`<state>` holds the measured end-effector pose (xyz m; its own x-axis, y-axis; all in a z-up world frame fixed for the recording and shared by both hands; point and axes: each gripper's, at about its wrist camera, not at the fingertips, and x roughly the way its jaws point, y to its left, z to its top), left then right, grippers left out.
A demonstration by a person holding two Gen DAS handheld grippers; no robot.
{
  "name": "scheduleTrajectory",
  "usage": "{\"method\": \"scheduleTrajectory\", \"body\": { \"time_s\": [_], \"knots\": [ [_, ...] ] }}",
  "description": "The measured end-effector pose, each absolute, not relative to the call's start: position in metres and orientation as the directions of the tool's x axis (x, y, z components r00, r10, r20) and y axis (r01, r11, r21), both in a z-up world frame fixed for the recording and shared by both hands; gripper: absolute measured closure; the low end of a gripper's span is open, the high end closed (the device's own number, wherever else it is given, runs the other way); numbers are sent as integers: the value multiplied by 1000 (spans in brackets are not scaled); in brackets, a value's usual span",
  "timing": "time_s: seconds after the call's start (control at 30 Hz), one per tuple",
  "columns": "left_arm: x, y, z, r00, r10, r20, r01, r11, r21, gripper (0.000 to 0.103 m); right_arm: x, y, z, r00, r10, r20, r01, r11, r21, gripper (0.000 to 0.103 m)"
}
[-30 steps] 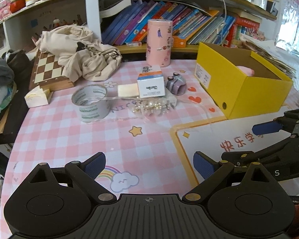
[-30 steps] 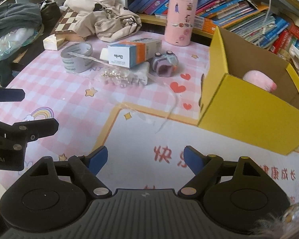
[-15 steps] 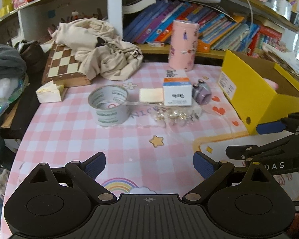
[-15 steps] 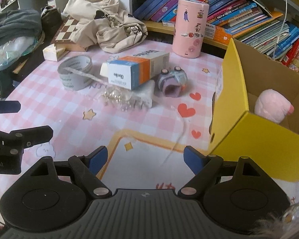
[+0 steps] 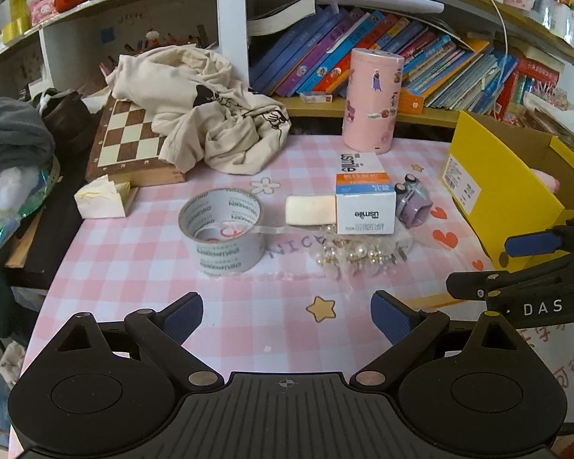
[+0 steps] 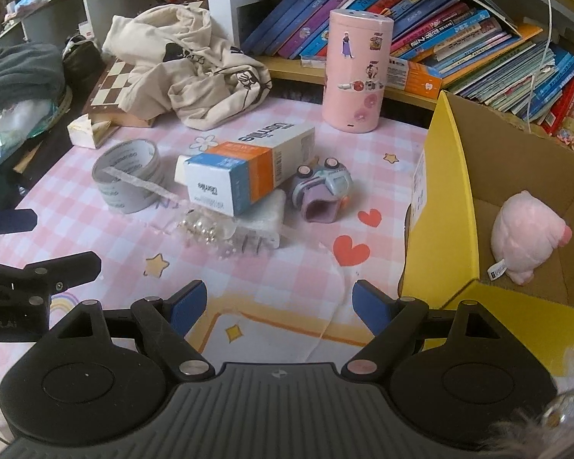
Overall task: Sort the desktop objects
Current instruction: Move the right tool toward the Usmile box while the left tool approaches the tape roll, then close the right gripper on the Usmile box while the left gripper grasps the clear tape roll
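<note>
On desk [image 5: 141, 252]: one tape roll [image 5: 222, 229], perhaps one toy car [image 5: 413, 202].

Bright, sharp, fisheye-warped edges

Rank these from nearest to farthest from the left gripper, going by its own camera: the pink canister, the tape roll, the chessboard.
Measured from the left gripper:
1. Tape roll, just ahead, slightly left on the checked mat.
2. Chessboard, farther back at the left, partly under the cloth.
3. Pink canister, standing at the back right, before the books.
</note>
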<state>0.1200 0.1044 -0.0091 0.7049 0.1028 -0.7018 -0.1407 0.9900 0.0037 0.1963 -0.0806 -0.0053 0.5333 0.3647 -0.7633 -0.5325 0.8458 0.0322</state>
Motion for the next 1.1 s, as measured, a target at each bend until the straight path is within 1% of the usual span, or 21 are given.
{"method": "scheduleTrajectory", "body": {
  "time_s": [0.4, 0.67, 0.87, 1.1],
  "knots": [
    [143, 112, -12, 718, 127, -685, -146, 989, 29, 8, 213, -74, -5, 528, 379, -760, -517, 853, 67, 19],
    [159, 124, -17, 715, 162, -680, -175, 983, 49, 8, 219, -61, -5, 516, 411, -752, -551, 831, 77, 19],
    [172, 137, -20, 711, 190, -677, -202, 977, 62, 8, 239, -50, 3, 519, 438, -734, -538, 835, 118, 19],
    [194, 153, -17, 723, 225, -653, -241, 968, 67, 8, 274, -30, 17, 509, 481, -713, -505, 838, 204, 19]
  ]
}}
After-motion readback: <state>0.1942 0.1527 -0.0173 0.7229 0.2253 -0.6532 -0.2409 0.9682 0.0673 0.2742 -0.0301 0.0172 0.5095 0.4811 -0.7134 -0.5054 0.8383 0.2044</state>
